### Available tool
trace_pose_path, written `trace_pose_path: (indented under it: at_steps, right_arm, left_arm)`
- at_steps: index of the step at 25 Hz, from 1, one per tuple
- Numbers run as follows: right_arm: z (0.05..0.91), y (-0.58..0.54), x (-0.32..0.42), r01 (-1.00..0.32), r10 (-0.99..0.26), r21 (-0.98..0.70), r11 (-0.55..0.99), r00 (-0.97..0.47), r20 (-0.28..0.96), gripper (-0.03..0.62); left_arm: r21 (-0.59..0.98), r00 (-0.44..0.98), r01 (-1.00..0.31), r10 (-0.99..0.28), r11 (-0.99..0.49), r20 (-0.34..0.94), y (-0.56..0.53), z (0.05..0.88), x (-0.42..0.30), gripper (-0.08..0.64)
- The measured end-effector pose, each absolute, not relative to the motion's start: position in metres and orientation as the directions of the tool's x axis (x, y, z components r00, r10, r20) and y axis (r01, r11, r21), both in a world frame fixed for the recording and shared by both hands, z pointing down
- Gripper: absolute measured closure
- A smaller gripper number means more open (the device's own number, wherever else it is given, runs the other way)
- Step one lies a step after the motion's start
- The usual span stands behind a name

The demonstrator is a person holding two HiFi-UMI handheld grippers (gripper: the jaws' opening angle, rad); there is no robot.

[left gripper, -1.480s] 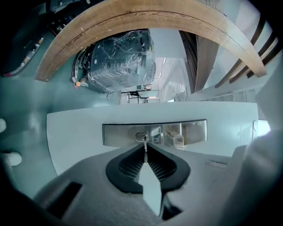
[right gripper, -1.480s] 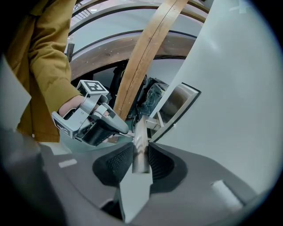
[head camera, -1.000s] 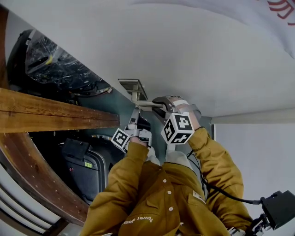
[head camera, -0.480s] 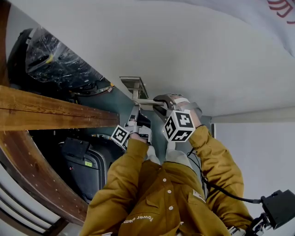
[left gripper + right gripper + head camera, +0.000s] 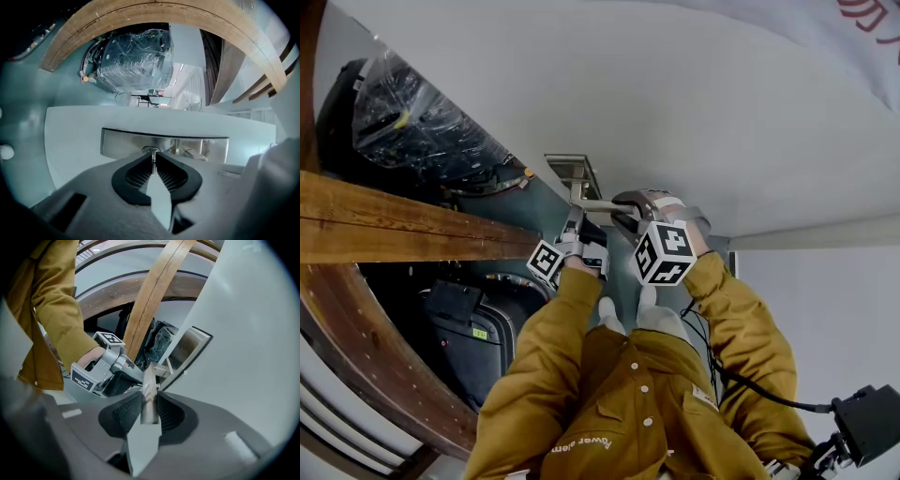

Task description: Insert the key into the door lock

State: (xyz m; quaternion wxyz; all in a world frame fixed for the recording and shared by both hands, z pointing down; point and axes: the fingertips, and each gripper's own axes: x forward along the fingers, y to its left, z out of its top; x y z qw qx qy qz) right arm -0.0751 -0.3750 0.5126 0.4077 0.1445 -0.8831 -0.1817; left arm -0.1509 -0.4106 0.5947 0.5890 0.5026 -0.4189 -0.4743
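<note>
On the white door sits a metal lock plate (image 5: 572,171) (image 5: 122,143) (image 5: 188,348) with a lever handle (image 5: 598,206) (image 5: 150,397). My left gripper (image 5: 573,228) (image 5: 153,158) (image 5: 138,377) points level at the plate, its tips right at the keyhole (image 5: 151,150). A thin key (image 5: 153,163) stands edge-on between its pads; the jaws are opening slightly, though the pads still touch the key. The key's tip is hidden at the keyhole. My right gripper (image 5: 623,214) (image 5: 149,409) is shut on the lever handle, just right of the left gripper.
A wooden beam (image 5: 403,225) and a curved wooden frame (image 5: 366,366) run at the left. A plastic-wrapped machine (image 5: 412,127) sits behind the door edge. A black box (image 5: 867,427) on a cable hangs at lower right. Mustard sleeves (image 5: 544,375) fill the foreground.
My left gripper has crept toward the lock plate with the key. The right gripper has stayed on the handle.
</note>
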Motion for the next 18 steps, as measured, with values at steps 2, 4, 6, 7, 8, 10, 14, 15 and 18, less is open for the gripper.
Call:
trace_pose_path:
  at_steps: [2, 4, 6, 7, 8, 10, 14, 15, 18]
  right_arm:
    - [0.513, -0.376, -0.075, -0.109, -0.401, 0.435, 0.894, -0.627, 0.668, 0.482]
    - [0.514, -0.376, -0.075, -0.111, -0.398, 0.429, 0.896, -0.629, 0.668, 0.479]
    - [0.514, -0.376, -0.075, -0.118, -0.399, 0.426, 0.897, -0.632, 0.665, 0.477]
    - [0.514, -0.377, -0.075, -0.126, -0.402, 0.425, 0.896, -0.634, 0.66, 0.474]
    - [0.512, -0.377, -0.075, -0.138, -0.41, 0.426, 0.894, -0.637, 0.653, 0.468]
    - [0.505, -0.377, -0.074, -0.17, -0.432, 0.435, 0.884, -0.649, 0.626, 0.448]
    - [0.475, -0.374, -0.076, -0.245, -0.461, 0.424, 0.872, -0.704, 0.541, 0.433]
    - [0.468, -0.372, -0.076, -0.261, -0.465, 0.418, 0.87, -0.716, 0.52, 0.433]
    - [0.445, -0.364, -0.074, -0.327, -0.49, 0.394, 0.859, -0.751, 0.443, 0.445]
  left_arm:
    - [0.991, 0.212, 0.125, -0.977, 0.039, 0.012, -0.411, 0.595, -0.15, 0.524]
    - [0.994, 0.249, 0.106, -0.969, 0.041, 0.014, -0.409, 0.597, -0.147, 0.449]
    - [0.996, 0.278, 0.076, -0.961, 0.038, 0.016, -0.402, 0.597, -0.146, 0.366]
    - [0.998, 0.286, 0.044, -0.958, 0.034, 0.02, -0.397, 0.595, -0.148, 0.357]
    - [0.999, 0.292, -0.013, -0.956, 0.031, 0.033, -0.391, 0.593, -0.15, 0.357]
    - [0.974, 0.303, -0.224, -0.947, 0.032, 0.101, -0.375, 0.586, -0.158, 0.359]
    - [0.783, 0.326, -0.616, -0.932, -0.082, 0.159, -0.354, 0.542, -0.166, 0.367]
    - [0.723, 0.329, -0.68, -0.932, -0.122, 0.153, -0.349, 0.527, -0.166, 0.372]
    - [0.51, 0.33, -0.83, -0.936, -0.224, 0.124, -0.332, 0.48, -0.16, 0.391]
